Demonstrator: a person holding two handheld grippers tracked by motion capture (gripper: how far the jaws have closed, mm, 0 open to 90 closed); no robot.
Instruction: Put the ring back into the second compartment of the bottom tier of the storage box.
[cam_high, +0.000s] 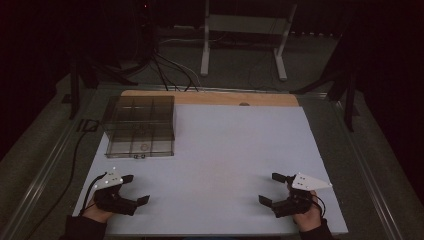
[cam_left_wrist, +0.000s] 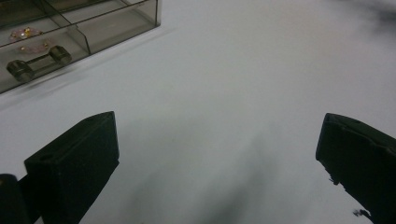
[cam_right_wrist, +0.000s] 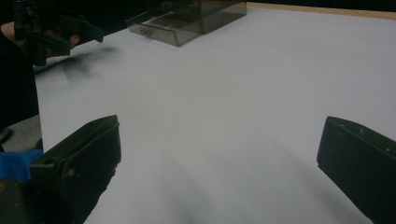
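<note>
Surface: white desk (cam_high: 225, 150) with a wooden strip along its far edge, dark room and metal frame legs beyond.
Box: smoky transparent plastic organiser box with dividers (cam_high: 139, 126) on the desk's far left; its front drawer carries a small bar handle (cam_left_wrist: 38, 61), pink pieces visible inside.
Left gripper (cam_high: 137, 189): near the desk's front left edge, black fingers (cam_left_wrist: 74, 163) spread wide, holding nothing, bare desk between them.
Right gripper (cam_high: 274, 189): near the front right edge, fingers (cam_right_wrist: 79, 158) wide apart, empty, well apart from the box.
</note>
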